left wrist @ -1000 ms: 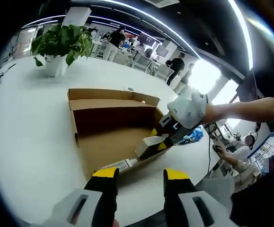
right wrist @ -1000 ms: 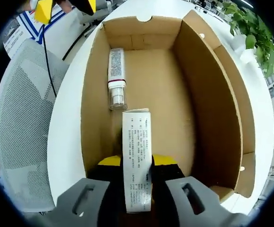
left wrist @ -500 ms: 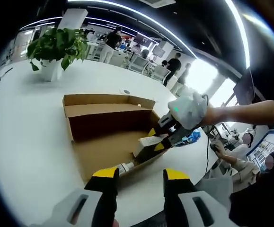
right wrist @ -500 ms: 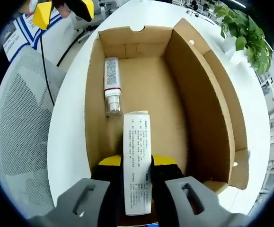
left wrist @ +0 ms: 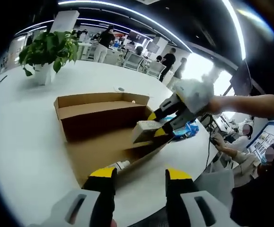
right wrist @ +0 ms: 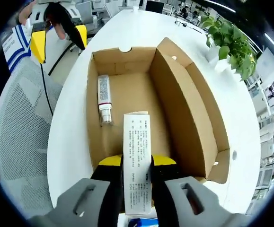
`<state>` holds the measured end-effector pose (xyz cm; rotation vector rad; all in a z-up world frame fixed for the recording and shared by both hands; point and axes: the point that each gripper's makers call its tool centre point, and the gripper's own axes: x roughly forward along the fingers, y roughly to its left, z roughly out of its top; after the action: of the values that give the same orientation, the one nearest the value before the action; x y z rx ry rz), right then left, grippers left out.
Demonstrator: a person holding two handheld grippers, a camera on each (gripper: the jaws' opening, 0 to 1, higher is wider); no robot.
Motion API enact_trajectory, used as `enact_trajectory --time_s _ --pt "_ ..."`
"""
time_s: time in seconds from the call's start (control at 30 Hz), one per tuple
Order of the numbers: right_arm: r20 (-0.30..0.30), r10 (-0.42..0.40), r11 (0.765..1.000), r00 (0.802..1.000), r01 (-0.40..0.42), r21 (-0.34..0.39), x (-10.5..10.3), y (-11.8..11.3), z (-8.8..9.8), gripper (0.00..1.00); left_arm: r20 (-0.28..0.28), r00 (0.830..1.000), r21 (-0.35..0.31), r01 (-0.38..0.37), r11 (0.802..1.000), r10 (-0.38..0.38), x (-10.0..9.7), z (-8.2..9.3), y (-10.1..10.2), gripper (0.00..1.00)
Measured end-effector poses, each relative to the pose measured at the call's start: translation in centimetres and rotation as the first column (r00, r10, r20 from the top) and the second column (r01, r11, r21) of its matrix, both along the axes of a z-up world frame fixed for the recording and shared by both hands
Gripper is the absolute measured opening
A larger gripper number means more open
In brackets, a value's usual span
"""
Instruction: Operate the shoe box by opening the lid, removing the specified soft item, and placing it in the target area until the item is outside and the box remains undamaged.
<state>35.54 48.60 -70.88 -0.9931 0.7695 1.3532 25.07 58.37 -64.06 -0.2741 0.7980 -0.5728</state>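
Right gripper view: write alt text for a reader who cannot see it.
The right gripper is shut on a flat white printed packet, held above an open cardboard shoe box on a white table. A small tube lies in the box, and the left gripper hangs open beyond its far end.

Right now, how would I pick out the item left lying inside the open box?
Start at the open cardboard shoe box on the white table. On its floor, against the wall nearest the mesh chair, lies a small labelled tube with a clear cap. Unlike the white printed carton clamped in the right gripper, it is round, slimmer and untouched.
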Motion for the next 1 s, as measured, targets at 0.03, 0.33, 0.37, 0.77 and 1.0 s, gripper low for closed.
enact_trajectory --time_s 0.03,0.33,0.37,0.77,1.0 --pt "0.004 -0.001 1.0 1.0 0.001 0.002 0.0 -0.1 0.2 0.19 -0.003 1.0 0.0 0.005 1.0 -0.005 -0.1 -0.1 -0.2 0.42" --pt "0.032 -0.005 1.0 0.999 0.005 0.017 0.1 -0.3 1.3 0.19 0.004 1.0 0.003 0.019 1.0 -0.019 -0.2 0.4 -0.4 0.42" --pt "0.039 -0.004 1.0 0.999 0.003 0.02 0.2 -0.3 1.6 0.19 0.005 1.0 0.004 0.019 1.0 -0.019 -0.1 0.4 -0.4 0.42" --pt "0.113 -0.008 0.998 0.994 0.002 0.055 1.1 -0.9 4.9 0.19 0.006 1.0 0.002 0.029 1.0 -0.029 -0.3 0.7 -1.0 0.42" --pt "0.15 -0.013 0.998 0.989 0.005 0.056 1.5 -2.1 6.6 0.18 0.01 0.999 0.0 0.04 0.999 -0.04 -0.3 0.8 -1.6 0.41"
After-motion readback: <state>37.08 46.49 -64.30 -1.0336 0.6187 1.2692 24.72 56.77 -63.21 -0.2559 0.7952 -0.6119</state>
